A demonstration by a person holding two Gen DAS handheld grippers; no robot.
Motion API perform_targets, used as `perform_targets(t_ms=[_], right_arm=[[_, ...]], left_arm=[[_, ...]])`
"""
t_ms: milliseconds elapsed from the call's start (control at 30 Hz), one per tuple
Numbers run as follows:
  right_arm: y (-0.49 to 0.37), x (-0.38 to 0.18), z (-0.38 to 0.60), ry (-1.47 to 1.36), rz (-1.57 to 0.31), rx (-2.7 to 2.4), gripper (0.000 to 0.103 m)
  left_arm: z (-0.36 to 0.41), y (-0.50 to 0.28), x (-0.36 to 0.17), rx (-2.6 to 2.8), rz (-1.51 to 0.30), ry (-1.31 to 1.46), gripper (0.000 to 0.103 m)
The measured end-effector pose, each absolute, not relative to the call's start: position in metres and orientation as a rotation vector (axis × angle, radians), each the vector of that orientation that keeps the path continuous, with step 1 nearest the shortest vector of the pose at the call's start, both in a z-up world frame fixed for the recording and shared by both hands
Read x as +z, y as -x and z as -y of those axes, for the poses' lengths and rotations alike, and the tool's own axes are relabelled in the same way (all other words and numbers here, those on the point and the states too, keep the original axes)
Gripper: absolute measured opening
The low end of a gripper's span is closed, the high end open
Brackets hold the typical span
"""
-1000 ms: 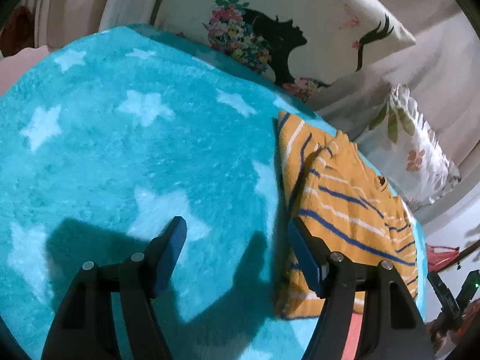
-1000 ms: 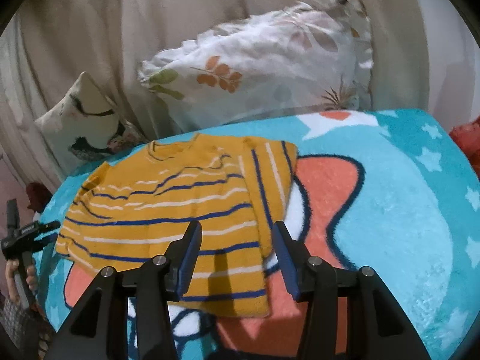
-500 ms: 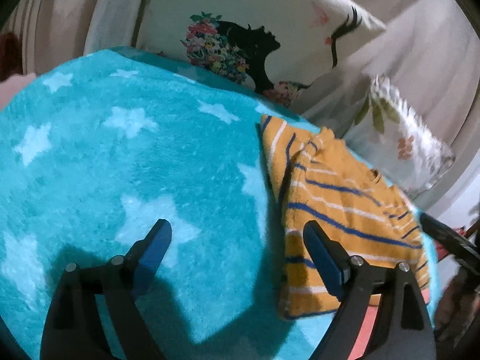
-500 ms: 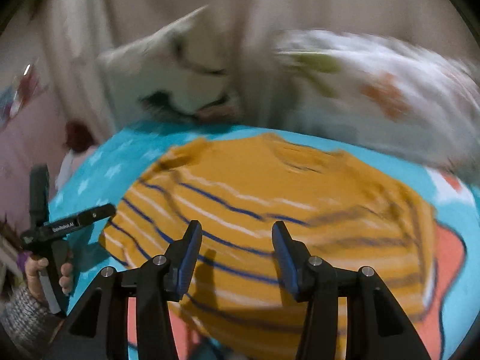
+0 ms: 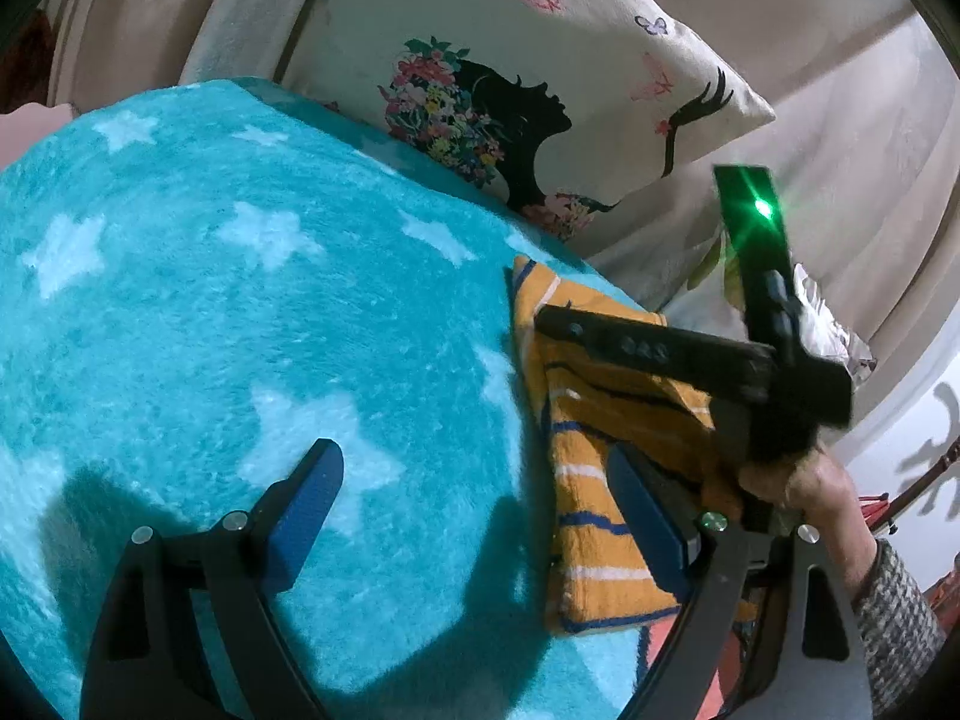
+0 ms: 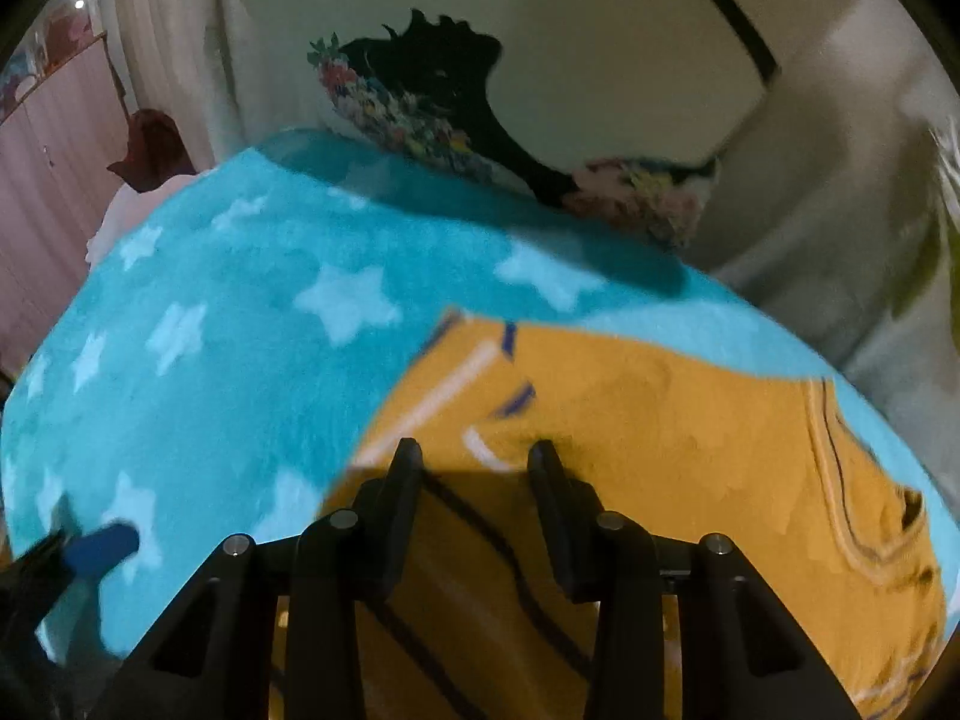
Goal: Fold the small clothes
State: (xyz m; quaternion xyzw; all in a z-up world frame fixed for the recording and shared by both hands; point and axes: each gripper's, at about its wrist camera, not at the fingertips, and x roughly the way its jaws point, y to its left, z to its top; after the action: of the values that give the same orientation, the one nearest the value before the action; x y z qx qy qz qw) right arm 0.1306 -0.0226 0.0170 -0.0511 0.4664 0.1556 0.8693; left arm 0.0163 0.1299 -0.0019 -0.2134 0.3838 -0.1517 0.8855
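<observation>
Left wrist view: I am holding the left claw (image 5: 474, 516) wide apart and empty over the blanket (image 5: 240, 312); its jaws have just been opening, with nothing but bare star-patterned pile between them. The shirt (image 5: 588, 546), orange with blue and white stripes, is lying in the lower right of the frame, its near edge just beside the claw's right finger and its long axis running from lower right up toward the pillow (image 5: 540, 78) at the top. The right claw's body is crossing over the shirt's upper half, a hand (image 5: 804, 480) gripping its handle at the right edge.

Right wrist view: I am carrying the right claw (image 6: 474, 462) half open and gripping nothing, directly above the shirt (image 6: 690, 420), which is filling the lower right of the frame; the picture is blurring with motion. Both fingertips are hanging over cloth, close to the shirt's left edge, where it is meeting the blanket (image 6: 240, 324). The left claw's blue pad (image 6: 102, 546) is showing at the lower left, off the shirt.

Judgement: the right claw is the nearer one; the left is needing a short shift toward the right of its frame to reach the shirt's edge.
</observation>
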Motion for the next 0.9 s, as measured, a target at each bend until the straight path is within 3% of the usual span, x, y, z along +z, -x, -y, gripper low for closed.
perform_targets(t_ms=[33,200,433,633,900], right_arm=[[-0.134,0.016,0.021,0.11,-0.98,0.335,0.059],[-0.113,0.038,0.027,0.134,-0.923,0.335,0.059],[-0.006,0.07,0.049,0.217,-0.799,0.407,0.059],[0.06,0.053,0.026,0.322,-0.753,0.515,0.065],[0.068,0.007,-0.029,0.6,-0.699,0.45,0.065]], left_arm=[[-0.13,-0.016,-0.002,-0.316,-0.798,0.444,0.088],[-0.132,-0.016,-0.002,-0.318,-0.796,0.453,0.088],[-0.135,-0.015,-0.001,-0.318,-0.791,0.474,0.088],[-0.145,-0.014,-0.001,-0.333,-0.78,0.546,0.088],[-0.161,-0.011,0.001,-0.347,-0.745,0.626,0.088]])
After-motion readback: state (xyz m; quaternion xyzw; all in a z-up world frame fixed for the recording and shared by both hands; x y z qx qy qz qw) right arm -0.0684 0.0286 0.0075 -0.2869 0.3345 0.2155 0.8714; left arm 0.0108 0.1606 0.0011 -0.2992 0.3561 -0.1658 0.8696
